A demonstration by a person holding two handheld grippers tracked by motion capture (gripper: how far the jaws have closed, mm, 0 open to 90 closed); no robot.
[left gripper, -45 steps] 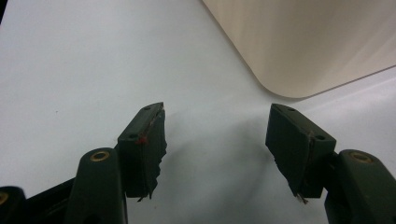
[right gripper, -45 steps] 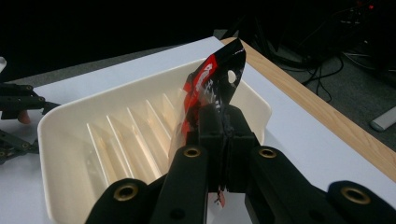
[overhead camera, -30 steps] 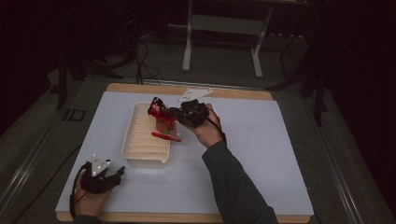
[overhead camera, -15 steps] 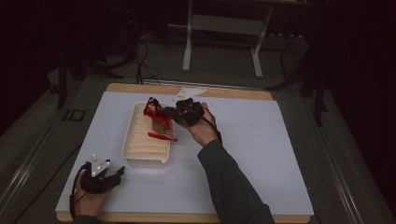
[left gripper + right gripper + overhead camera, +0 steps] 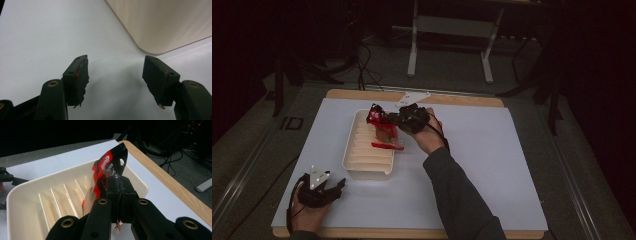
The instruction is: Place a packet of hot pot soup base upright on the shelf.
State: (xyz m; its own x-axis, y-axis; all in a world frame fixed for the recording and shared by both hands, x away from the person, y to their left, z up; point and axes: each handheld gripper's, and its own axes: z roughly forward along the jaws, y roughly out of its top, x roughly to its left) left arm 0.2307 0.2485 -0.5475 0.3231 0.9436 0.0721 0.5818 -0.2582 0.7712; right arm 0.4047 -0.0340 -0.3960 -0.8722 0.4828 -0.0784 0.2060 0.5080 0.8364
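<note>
Clamping a red and black packet point(image 5: 110, 167) between its jaws, your right gripper point(image 5: 384, 119) holds it above the far end of the cream ribbed tray point(image 5: 362, 165). The tray sits left of centre on the white table point(image 5: 492, 165). Your left gripper point(image 5: 334, 185), jaws apart with nothing between them, rests near the table's near left corner.

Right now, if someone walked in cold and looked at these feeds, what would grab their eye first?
The red and black packet, pinched in the shut right gripper and held over the far end of the white ribbed tray, near the far middle of the table. Another red packet lies inside the tray. The left gripper rests open on the white mat by the near left corner, holding nothing.
</note>
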